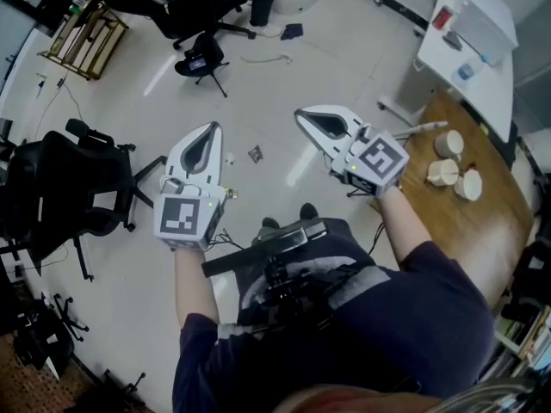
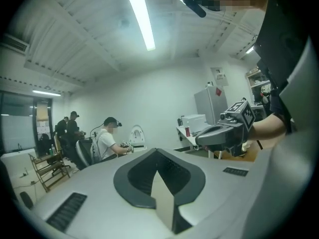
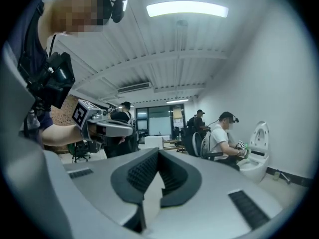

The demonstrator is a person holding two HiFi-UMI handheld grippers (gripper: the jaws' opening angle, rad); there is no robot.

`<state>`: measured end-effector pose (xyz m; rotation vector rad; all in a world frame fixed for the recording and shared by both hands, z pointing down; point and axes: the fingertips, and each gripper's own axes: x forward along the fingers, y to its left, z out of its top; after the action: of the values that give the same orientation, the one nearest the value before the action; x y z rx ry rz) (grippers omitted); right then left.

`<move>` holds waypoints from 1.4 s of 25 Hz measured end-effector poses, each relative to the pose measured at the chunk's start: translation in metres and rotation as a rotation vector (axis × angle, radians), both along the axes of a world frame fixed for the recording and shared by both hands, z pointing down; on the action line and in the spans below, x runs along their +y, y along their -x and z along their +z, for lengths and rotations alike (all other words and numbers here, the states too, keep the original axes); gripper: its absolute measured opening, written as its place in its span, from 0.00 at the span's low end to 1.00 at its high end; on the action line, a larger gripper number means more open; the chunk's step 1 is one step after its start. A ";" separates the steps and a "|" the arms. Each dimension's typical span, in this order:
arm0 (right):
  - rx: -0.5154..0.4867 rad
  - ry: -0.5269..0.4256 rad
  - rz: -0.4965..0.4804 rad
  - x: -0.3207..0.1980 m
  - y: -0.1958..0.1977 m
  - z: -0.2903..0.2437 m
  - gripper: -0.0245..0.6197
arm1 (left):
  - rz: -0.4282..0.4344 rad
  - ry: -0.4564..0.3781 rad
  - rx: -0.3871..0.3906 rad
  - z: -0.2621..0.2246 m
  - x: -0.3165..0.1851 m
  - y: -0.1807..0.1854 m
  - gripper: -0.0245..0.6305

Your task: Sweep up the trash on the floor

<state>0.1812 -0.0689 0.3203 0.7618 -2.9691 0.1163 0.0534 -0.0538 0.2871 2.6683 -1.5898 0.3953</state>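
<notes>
Pale glossy floor bears one small scrap.

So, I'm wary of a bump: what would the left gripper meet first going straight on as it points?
Nothing near. The left gripper points across open room; the first thing roughly in line seems the white toilet-shaped unit by the far wall, though depth is unclear.

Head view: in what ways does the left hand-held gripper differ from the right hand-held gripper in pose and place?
The left hand-held gripper points almost straight up the picture; the right hand-held gripper slants to the upper left. The left one is nearer the black office chair, the right one nearer the wooden table. Both are shut and hold nothing.
</notes>
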 end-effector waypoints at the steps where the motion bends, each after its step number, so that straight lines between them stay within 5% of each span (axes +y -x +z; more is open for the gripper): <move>1: 0.010 0.000 0.025 -0.007 -0.004 0.002 0.06 | 0.029 -0.003 0.007 0.000 -0.013 -0.006 0.04; 16: 0.172 0.061 0.513 -0.067 -0.030 0.022 0.06 | 0.534 0.029 0.158 0.029 -0.150 -0.058 0.04; 27: 0.150 0.116 1.118 -0.041 -0.210 0.019 0.07 | 0.817 0.097 0.155 0.041 -0.153 -0.168 0.04; 35: 0.157 0.098 1.255 -0.047 -0.303 0.025 0.07 | 0.857 0.081 0.072 0.040 -0.182 -0.235 0.04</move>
<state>0.4845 -0.1155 0.3457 2.2837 -1.8706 0.2325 0.2886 -0.2363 0.3272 3.0999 -0.3198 0.3360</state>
